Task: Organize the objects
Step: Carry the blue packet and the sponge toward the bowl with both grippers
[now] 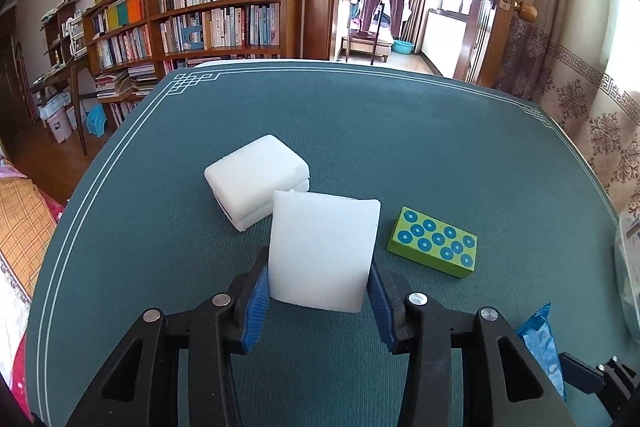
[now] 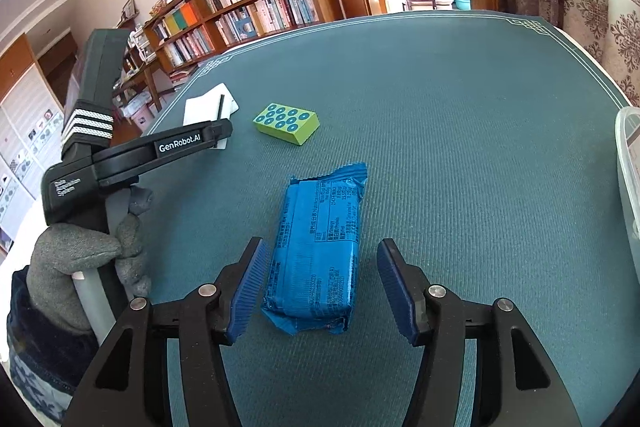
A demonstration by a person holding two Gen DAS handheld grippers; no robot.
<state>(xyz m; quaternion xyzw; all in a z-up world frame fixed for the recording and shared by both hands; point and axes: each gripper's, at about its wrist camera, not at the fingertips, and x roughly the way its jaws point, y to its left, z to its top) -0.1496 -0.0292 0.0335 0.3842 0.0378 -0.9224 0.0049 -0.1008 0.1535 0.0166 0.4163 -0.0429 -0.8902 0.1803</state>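
1. A white foam slab (image 1: 322, 251) fills the lower centre of the left wrist view, standing nearly upright, pinched on both sides between the blue pads of the left gripper (image 1: 318, 277). Whether its lower edge touches the cloth cannot be told.
2. Just behind it, toward the centre left, sits a stack of white foam blocks (image 1: 256, 179) on the green table mat (image 1: 400, 131).
3. To the right of the held slab lies a green block with blue dots (image 1: 434, 241), flat on the mat and apart from the foam.
4. In the right wrist view, a blue wrapped packet (image 2: 318, 255) lies flat at lower centre, lengthwise between the fingers of the right gripper (image 2: 320, 287). The jaws are spread wide, with a gap on each side; nothing is held.
5. At the right edge of that view, the rim of a clear plastic bin (image 2: 626, 163) shows.
6. Judgement: the foam slab is mid-carry, probably bound for the foam stack. The next move calls for lining it up flat above the stack before release, while the right jaws would need to close on the packet.
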